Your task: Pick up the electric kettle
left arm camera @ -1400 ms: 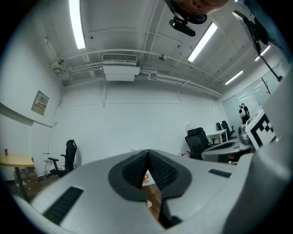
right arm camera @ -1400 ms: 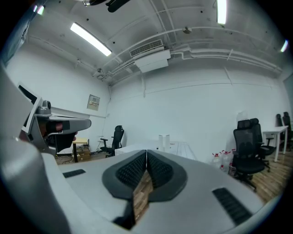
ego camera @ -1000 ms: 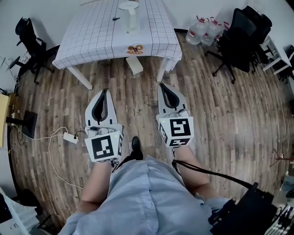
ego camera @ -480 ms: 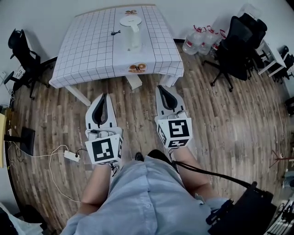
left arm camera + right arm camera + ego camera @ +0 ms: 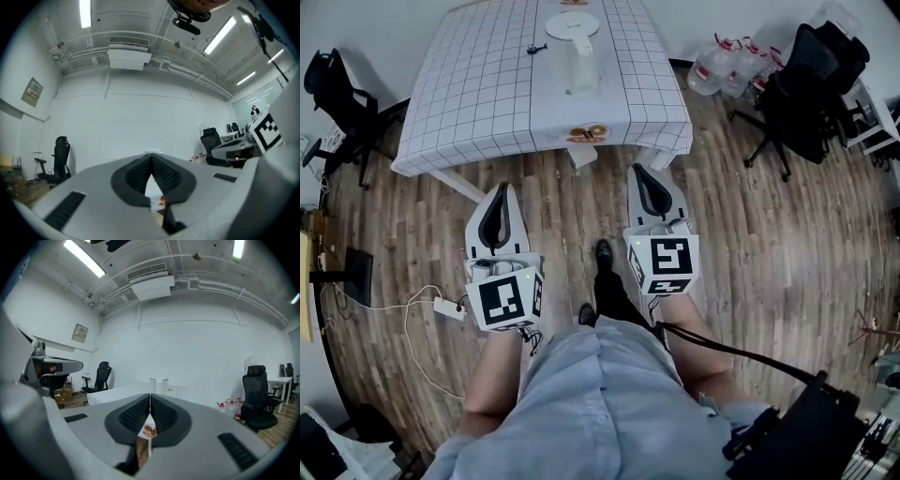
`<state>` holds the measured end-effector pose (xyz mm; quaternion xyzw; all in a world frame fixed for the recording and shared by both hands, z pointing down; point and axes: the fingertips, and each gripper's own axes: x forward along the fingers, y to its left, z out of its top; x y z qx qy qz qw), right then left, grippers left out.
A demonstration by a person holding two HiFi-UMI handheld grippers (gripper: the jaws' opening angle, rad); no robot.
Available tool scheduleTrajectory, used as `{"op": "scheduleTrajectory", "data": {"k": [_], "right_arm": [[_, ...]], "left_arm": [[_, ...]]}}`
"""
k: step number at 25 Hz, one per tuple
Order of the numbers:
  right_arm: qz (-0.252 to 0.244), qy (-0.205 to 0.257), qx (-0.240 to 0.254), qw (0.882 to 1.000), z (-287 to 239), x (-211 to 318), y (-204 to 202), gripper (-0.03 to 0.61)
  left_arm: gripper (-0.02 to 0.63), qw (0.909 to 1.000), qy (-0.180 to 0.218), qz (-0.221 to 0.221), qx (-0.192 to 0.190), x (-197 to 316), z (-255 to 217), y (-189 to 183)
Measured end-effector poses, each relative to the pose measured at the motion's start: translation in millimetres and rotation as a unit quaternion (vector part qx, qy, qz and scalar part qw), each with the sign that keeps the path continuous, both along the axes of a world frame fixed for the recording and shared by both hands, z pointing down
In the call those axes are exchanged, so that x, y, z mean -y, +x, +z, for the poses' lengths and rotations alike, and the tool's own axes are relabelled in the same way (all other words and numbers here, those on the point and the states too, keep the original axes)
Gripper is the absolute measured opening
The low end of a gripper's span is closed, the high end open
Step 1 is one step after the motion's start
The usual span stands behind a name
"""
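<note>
the kettle stands on the bench at the top centre of the frame. below it, the left hand-held gripper and right hand-held gripper are both closed and empty.

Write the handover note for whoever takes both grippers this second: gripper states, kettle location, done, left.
Left gripper: fingers shut, empty, held level, short of the table.
Right gripper: fingers shut, empty, tips close to the table's near edge.
Kettle: upright on the table, roughly mid-width, toward the far side, untouched.
Done: nothing yet on the kettle itself.
Left: close in on the table, open a gripper, grip the kettle, probably at the handle, and lift.
</note>
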<state>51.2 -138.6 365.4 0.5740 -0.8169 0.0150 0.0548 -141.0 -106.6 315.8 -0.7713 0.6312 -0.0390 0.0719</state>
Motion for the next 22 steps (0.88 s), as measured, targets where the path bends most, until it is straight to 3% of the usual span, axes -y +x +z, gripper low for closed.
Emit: {"op": "scheduleTrajectory", "data": {"k": [4, 9, 15, 22], "right_arm": [[-0.018, 0.017, -0.013, 1.0, -1.5, 49.7, 2.8, 0.002], [-0.036, 0.036, -0.021, 0.998, -26.6, 77.7, 6.4, 0.003], [-0.057, 0.031, -0.005, 0.998, -27.9, 181.1, -2.5, 0.003], [-0.073, 0.071, 0.008, 0.995, -43.9, 217.8, -4.5, 0.003]], "left_arm": [[0.002, 0.9998, -0.004, -0.015, 0.013, 46.0, -1.1, -2.1], [0.002, 0.9995, 0.007, -0.027, 0.017, 65.4, -22.1, 3.9], [0.002, 0.9983, 0.011, -0.052, 0.023, 158.7, -29.1, 1.2], [0.002, 0.9962, 0.048, -0.067, 0.028, 184.9, -42.8, 5.7]]}}
